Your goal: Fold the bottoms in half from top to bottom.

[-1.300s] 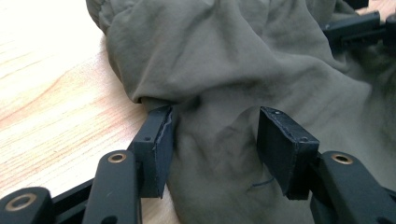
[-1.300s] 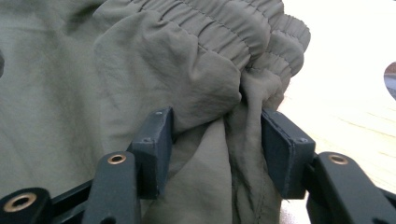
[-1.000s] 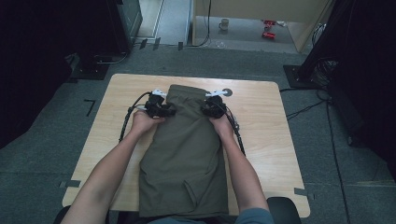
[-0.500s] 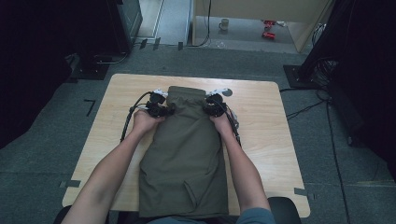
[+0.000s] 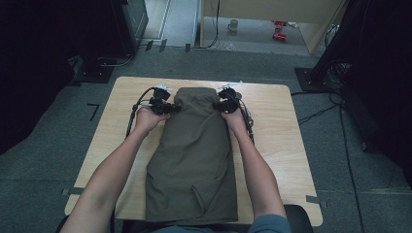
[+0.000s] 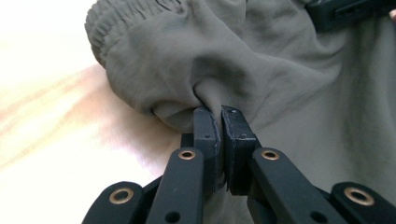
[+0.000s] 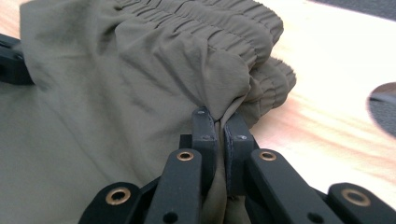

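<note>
High view. Olive-green trousers (image 5: 194,160) are lying lengthwise down the middle of a light wooden table (image 5: 282,145), the elastic waistband at the far end and the legs reaching the near edge. A person's forearms are coming in from the bottom. The left gripper (image 5: 171,108) is sitting at the left corner of the waistband, the right gripper (image 5: 217,106) at the right corner; both are gripping the cloth there. Black cables (image 5: 133,109) are trailing from each gripper across the tabletop. A dark floor is surrounding the table, with a mug (image 5: 233,25) and a red object (image 5: 278,30) lying far off beyond it.

Left gripper view. The left gripper (image 6: 221,123) is clamping a bunched fold of the trousers (image 6: 280,74); its jaws, having just been closing, are standing pressed together with cloth pinched between the pads. The gathered waistband is showing at the top left, the table (image 6: 51,121) beneath it, the other gripper at the top right corner.

Right gripper view. The right gripper (image 7: 220,127) is likewise clamping a fold of the trousers (image 7: 116,93) just under the ruched waistband, its jaws having just been closing on the cloth. The table (image 7: 327,107) is lying to the right.
</note>
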Tool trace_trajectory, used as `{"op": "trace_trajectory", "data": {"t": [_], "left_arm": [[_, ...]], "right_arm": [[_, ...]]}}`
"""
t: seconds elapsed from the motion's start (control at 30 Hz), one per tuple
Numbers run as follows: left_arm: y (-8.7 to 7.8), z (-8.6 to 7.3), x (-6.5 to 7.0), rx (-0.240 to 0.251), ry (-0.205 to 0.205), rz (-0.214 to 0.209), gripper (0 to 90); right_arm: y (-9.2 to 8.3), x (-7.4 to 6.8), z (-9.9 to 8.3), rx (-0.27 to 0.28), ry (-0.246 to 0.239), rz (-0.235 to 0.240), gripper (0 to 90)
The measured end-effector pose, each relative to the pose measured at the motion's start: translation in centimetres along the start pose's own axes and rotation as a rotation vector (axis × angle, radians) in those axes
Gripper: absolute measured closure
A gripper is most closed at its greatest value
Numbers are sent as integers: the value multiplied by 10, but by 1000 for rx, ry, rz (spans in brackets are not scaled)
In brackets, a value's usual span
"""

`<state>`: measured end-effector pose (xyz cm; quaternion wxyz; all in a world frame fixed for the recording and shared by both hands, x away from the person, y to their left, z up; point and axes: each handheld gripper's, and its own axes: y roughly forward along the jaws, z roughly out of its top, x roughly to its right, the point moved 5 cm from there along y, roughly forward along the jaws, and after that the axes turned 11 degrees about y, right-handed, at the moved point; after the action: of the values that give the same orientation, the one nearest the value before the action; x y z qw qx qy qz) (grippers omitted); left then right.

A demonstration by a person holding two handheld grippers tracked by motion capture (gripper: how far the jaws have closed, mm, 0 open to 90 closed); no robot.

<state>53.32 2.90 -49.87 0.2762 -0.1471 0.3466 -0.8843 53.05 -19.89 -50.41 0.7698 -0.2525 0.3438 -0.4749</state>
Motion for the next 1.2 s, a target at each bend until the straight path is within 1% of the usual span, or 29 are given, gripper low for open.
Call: {"op": "trace_trajectory", "data": {"t": [0.03,0.1,0.13,0.17,0.27,0.3,0.33,0.37,0.43,0.47,0.5,0.57,0.6,0.67,0.7,0.73,0.77,0.8,0.83,0.9,0.93,1.0,1.1,1.13,1.17,1.2], "left_arm": [[-2,4,-1,12,4,4,869],[-7,12,-3,54,-8,12,869],[-9,17,-4,52,-14,6,870],[-10,20,-5,53,-13,8,870],[-24,39,-9,104,3,30,870],[-30,47,-10,130,11,39,869],[-35,53,-10,156,12,44,870],[-45,64,-10,204,23,59,870],[-59,79,-10,271,43,83,869],[-64,83,-10,288,52,96,869],[-69,87,-10,295,61,109,869],[-74,91,-9,293,76,120,868],[-76,90,-8,285,84,123,868],[-76,83,-4,259,85,121,868],[-75,79,-2,252,74,120,867],[-76,74,1,247,36,102,867],[-76,69,5,254,23,91,867],[-76,64,9,255,27,88,867],[-76,59,13,248,39,89,867],[-76,50,21,217,79,89,867],[-77,46,26,212,90,89,866],[-79,40,33,207,98,79,865],[-82,28,46,199,114,72,864],[-83,24,50,195,119,74,863],[-84,21,53,192,124,75,862],[-85,16,59,188,139,81,859]], "right_arm": [[-2,1,3,2,-1,-7,859],[-8,1,11,19,6,-6,859],[-11,1,16,31,9,-3,859],[-15,0,22,44,4,3,859],[-29,-3,39,84,-16,-1,859],[-35,-5,46,99,-24,-3,859],[-42,-6,54,124,-37,-7,858],[-48,-8,61,150,-47,-11,856],[-68,-13,79,251,-87,-31,852],[-76,-15,86,290,-100,-42,850],[-80,-17,90,316,-112,-53,849],[-89,-21,96,353,-132,-62,848],[-91,-23,95,355,-145,-70,849],[-89,-26,87,331,-166,-81,849],[-87,-26,81,315,-186,-81,849],[-87,-26,76,306,-194,-81,849],[-85,-27,68,295,-205,-77,849],[-85,-27,62,285,-209,-73,849],[-85,-27,56,272,-208,-65,849],[-86,-27,45,253,-210,-46,848],[-87,-27,40,239,-214,-38,847],[-88,-28,30,218,-220,-21,845],[-91,-29,17,196,-216,4,841],[-93,-29,12,186,-215,11,838],[-94,-29,8,176,-205,23,836],[-95,-30,4,174,-201,32,836]]}}
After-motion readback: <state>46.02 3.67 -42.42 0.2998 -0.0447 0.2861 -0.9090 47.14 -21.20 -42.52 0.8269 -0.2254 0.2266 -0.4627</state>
